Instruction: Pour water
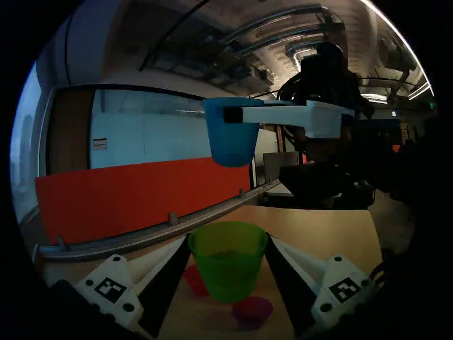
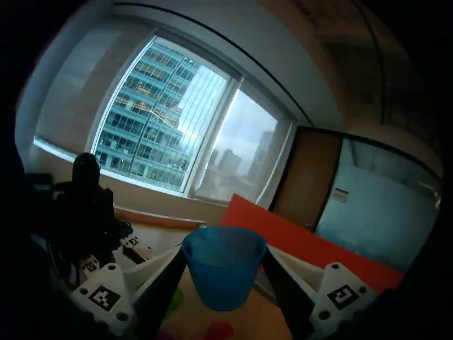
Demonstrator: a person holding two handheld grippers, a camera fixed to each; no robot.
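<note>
My left gripper (image 1: 227, 243) is shut on a translucent green cup (image 1: 228, 269), which stands upright just above the wooden table (image 1: 317, 226). Farther off and higher, a blue cup (image 1: 229, 136) hangs upright in the air, clamped by the white fingers (image 1: 294, 116) of the right gripper. In the right gripper view that same blue cup (image 2: 223, 275) sits upright between the fingers of my right gripper (image 2: 223, 252), its rim towards the camera. I cannot tell whether either cup holds water. The left gripper's dark body (image 2: 85, 209) shows low at the left.
A pink cup (image 1: 195, 279) and a purple cup (image 1: 252, 310) lie on the table below the green cup. An orange panel (image 1: 141, 192) and a metal rail (image 1: 170, 224) run along the table's far edge. A person (image 1: 334, 113) stands behind the blue cup.
</note>
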